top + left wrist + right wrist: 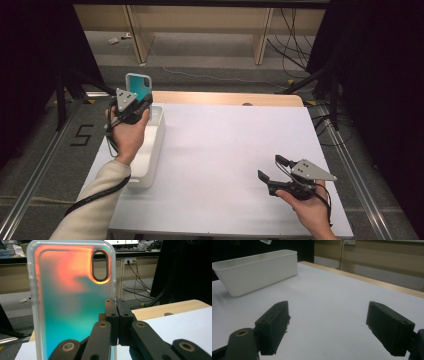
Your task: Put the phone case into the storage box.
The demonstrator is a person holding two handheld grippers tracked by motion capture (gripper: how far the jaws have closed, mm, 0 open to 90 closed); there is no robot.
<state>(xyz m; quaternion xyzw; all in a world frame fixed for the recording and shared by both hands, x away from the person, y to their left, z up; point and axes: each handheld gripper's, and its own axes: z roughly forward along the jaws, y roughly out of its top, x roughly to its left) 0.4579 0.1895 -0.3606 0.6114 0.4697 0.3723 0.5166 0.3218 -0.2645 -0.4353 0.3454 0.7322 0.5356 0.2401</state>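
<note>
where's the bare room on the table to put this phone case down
The white table is bare between the white bin on the left and the right gripper, and along the far wooden edge. The left edge is crowded: the left gripper, phone case, and bin.

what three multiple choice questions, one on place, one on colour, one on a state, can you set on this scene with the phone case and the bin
1. Where is the white bin?
A. at the table's left edge
B. at the table's right edge
C. on the floor

2. What colours show on the phone case?
A. black and yellow
B. orange and teal
C. plain red

3. How do the jaws of the right gripper stand?
A. shut on the case
B. shut on nothing
C. open, with nothing between them

Answers: 1 A, the high view shows it by the left gripper. 2 B, the left gripper view shows orange fading to teal. 3 C, the right gripper view shows bare table between them.
</note>
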